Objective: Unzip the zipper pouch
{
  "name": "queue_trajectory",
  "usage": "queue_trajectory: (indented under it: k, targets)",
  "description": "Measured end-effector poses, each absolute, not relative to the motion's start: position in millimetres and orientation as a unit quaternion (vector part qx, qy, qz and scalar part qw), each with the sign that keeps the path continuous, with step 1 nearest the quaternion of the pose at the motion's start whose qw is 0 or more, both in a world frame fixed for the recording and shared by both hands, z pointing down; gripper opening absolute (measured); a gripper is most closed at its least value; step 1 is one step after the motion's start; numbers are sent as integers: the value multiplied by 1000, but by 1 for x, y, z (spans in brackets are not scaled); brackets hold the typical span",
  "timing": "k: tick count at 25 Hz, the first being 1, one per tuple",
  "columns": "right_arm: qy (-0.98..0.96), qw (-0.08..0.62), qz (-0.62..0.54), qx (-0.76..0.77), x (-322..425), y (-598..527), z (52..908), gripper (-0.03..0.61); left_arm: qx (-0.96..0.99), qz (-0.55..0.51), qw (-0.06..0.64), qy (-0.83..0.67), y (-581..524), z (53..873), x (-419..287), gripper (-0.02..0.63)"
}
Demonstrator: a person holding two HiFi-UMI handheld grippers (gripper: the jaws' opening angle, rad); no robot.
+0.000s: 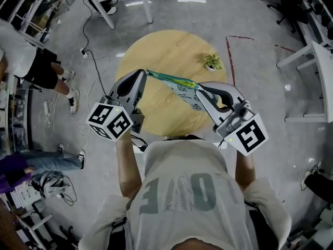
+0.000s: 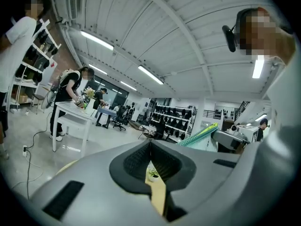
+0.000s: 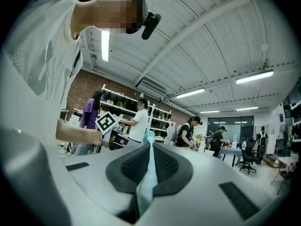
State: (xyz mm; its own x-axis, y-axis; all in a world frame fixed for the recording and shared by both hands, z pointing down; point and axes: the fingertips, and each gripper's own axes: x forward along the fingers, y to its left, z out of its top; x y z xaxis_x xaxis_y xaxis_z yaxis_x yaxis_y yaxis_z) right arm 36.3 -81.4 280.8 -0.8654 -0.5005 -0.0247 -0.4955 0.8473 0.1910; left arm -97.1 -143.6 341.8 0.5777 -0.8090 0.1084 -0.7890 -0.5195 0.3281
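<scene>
Joining left tool [image 1: 145, 72], right tool [image 1: 198, 86], pouch [image 1: 183, 91] clears table [image 1: 165, 47].

Below me stands a round wooden table [image 1: 161, 51], its pale top bare but for one small potted plant [image 1: 212, 62] in a white pot, set upright near the far right edge. Through my left jaws I see that same plant [image 2: 153, 174] on the yellowish wood [image 2: 158, 199]. The table rests on a grey floor [image 1: 250, 14]. A black cable [image 1: 97, 69] trails across the floor to the table's left from a power strip [image 1: 83, 51], and a thin red line [image 1: 229, 56] runs along the floor just beside the table's right rim.
</scene>
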Motion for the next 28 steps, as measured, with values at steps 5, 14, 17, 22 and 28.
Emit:
queue_trajectory:
  k: [5,14,17,22,28]
  targets:
    - [-961,19,-92,259,35,-80,287,31,870,-24,174,-460,-146,348,-96,26]
    - [-960,17,-97,262,30,-88,279,31,847,4,106,-522,-155,344,-108,41]
    - [-957,30,-100,270,17,-96,278,31,833,11,86,-546,-156,336,-131,57]
    - [-961,42,-86,260,19,-105,291,31,815,-25,97,-571,-147,333,-142,56]
    - [-968,61,-49,236,-13,-109,312,31,808,-70,91,-577,-130,322,-173,54]
